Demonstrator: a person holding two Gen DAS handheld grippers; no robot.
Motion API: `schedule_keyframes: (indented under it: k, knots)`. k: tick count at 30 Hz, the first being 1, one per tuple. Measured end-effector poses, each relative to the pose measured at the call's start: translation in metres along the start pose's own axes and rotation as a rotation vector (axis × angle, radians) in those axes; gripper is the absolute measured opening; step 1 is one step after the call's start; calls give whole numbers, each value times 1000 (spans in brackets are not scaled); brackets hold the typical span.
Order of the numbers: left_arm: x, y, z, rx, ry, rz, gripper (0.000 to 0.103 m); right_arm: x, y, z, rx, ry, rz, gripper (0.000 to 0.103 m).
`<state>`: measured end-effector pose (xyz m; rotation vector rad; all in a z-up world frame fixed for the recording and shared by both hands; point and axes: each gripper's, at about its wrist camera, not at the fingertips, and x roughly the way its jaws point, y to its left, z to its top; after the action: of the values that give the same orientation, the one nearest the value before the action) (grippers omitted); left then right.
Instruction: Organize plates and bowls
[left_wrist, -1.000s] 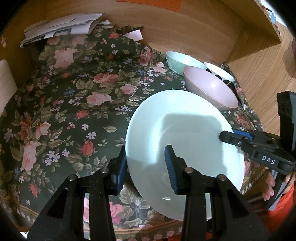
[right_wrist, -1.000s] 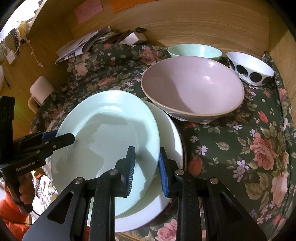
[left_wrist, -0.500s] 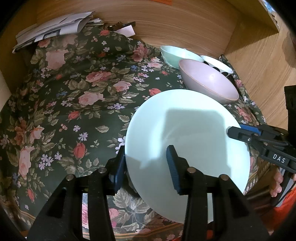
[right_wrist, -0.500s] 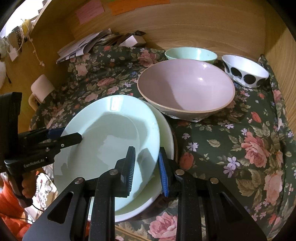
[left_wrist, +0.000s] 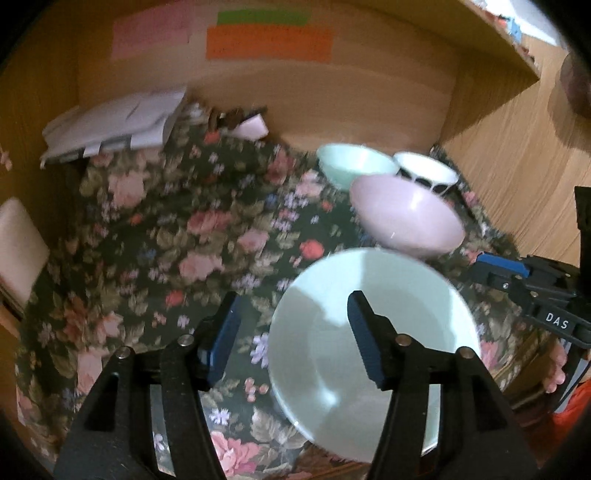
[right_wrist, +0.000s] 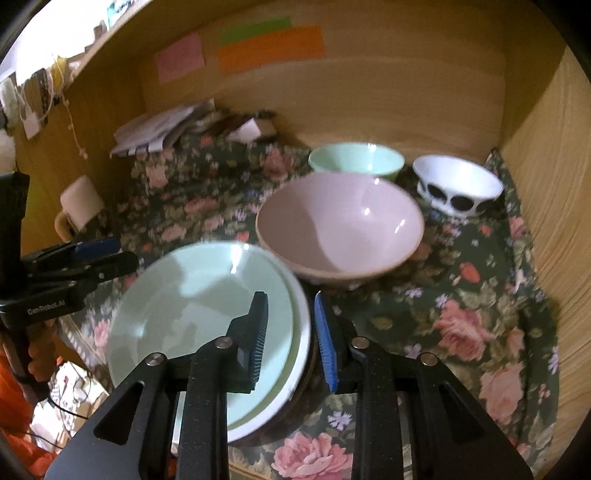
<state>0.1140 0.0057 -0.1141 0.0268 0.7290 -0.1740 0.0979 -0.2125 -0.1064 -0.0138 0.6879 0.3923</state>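
A pale green plate (left_wrist: 373, 325) (right_wrist: 199, 306) lies on top of a white plate (right_wrist: 301, 332) at the table's front edge. My left gripper (left_wrist: 291, 336) is open and empty, its jaws wide apart astride the plate's left rim. My right gripper (right_wrist: 290, 339) is open and empty, its jaws either side of the plates' right rim. Behind the plates stand a big pink bowl (right_wrist: 340, 229) (left_wrist: 406, 218), a mint bowl (right_wrist: 356, 160) (left_wrist: 352, 162) and a white bowl with black dots (right_wrist: 458, 186) (left_wrist: 424, 175).
A floral cloth (left_wrist: 155, 236) (right_wrist: 480, 295) covers the table. Wooden walls (right_wrist: 546, 177) close in the back and right side. Papers (left_wrist: 118, 123) are stacked at the back left. A white chair (left_wrist: 18, 243) stands at the left.
Both grippers have opened and let go of the green plate, which now rests on the white plate. Both grippers have drawn back and tilted up.
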Motion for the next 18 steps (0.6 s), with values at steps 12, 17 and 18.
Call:
schedule_keyframes:
  k: [12, 17, 18]
  knots:
    - [4, -34, 44, 66, -112, -93, 59, -9, -30, 25, 54, -100, -49, 44]
    - [23, -46, 63, 70, -70, -119, 71, 1, -45, 31, 76, -98, -77, 46]
    - [27, -48, 66, 65, -57, -124, 71, 3, -49, 32, 81, -95, -81, 48]
